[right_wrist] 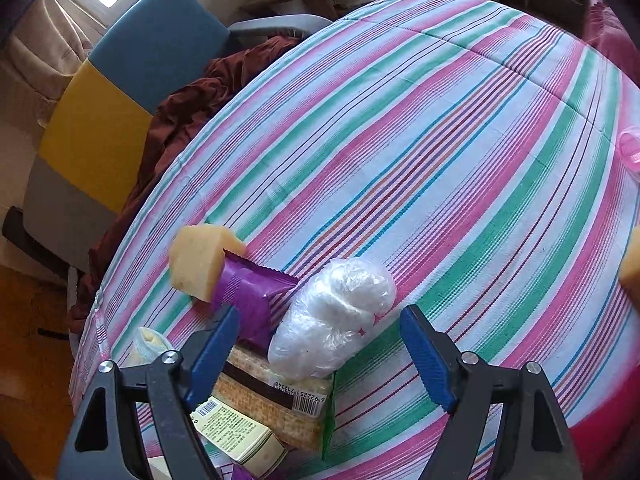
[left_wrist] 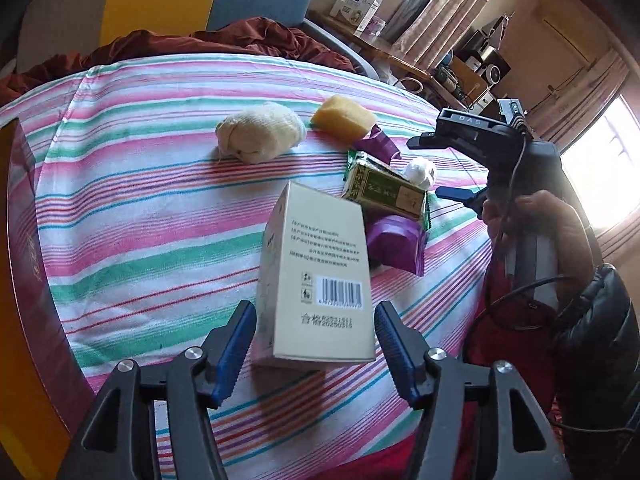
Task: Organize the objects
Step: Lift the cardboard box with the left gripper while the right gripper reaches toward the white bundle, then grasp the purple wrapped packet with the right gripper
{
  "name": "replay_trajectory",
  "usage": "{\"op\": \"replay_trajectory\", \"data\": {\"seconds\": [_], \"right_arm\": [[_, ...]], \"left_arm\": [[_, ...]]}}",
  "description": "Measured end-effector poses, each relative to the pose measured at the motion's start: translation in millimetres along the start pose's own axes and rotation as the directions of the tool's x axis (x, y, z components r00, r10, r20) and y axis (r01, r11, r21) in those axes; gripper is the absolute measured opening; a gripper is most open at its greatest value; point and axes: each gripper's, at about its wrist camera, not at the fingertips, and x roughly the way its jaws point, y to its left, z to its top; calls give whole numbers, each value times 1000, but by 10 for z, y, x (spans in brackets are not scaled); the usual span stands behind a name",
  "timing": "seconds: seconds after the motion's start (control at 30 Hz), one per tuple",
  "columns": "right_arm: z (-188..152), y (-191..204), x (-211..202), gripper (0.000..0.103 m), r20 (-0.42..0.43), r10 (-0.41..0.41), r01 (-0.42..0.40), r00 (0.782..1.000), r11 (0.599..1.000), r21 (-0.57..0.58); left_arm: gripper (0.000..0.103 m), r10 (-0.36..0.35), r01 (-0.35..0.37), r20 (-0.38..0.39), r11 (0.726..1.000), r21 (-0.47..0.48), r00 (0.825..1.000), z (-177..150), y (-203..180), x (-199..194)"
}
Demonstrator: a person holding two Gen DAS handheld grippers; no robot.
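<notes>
Looking along the left gripper [left_wrist: 316, 340], noted jaws standing apart with a cream carton [left_wrist: 316, 276] between the blue pads [left_wrist: 236, 344], barcode side up; no clear press of either pad on the carton, a gap visible on the right side. Carton tilted, lower end seemingly on the striped bedsheet [left_wrist: 140, 220]. Beyond it, a green packet [left_wrist: 384, 188] lying over purple wrappers [left_wrist: 396, 240], a small white bundle [left_wrist: 420, 170] just beside the packet, a yellow sponge [left_wrist: 344, 118] farther back, and a cream cloth lump [left_wrist: 260, 132] to the left of the sponge, well apart from the carton. Right gripper [right_wrist: 320, 352] seen with jaws wide, holding nothing, hovering above a clear plastic bag [right_wrist: 336, 316] resting against a purple wrapper [right_wrist: 252, 296] and a cracker packet [right_wrist: 276, 400]. Hand [left_wrist: 536, 228] gripping the right tool's handle at the sheet's edge.
</notes>
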Motion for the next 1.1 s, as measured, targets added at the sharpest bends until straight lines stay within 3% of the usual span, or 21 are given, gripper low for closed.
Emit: {"op": "replay_trajectory", "data": {"seconds": [0.23,0.5,0.63,0.73,0.83,0.9,0.97,1.1], "right_arm": [[-14,-25,-4,86,0,9,-9,1000,1000,12],[-18,28,-16,86,-1,35,-35,999,999,0],[12,-71,-199,86,91,14,-18,996,999,42],[2,66,-321,86,139,29,-26,990,999,-22],[3,434,-249,84,100,28,-7,995,979,-205],[-2,620,-98,75,36,15,-5,999,963,-270],[-12,686,45,61,-26,-11,4,1000,964,-264],[12,594,346,59,-80,-51,36,995,982,-183]], "left_arm": [[62,101,-99,-17,992,84,995,179,-133,159],[55,91,-93,22,990,108,996,150,-63,176],[54,100,-104,41,989,102,994,122,-62,146],[54,114,-119,52,985,122,992,75,-59,120],[54,108,-114,53,986,124,993,67,-41,110],[55,97,-102,52,989,110,994,75,-13,106],[55,90,-95,51,990,101,995,83,-3,113],[55,82,-86,50,992,95,995,95,12,130]]}}
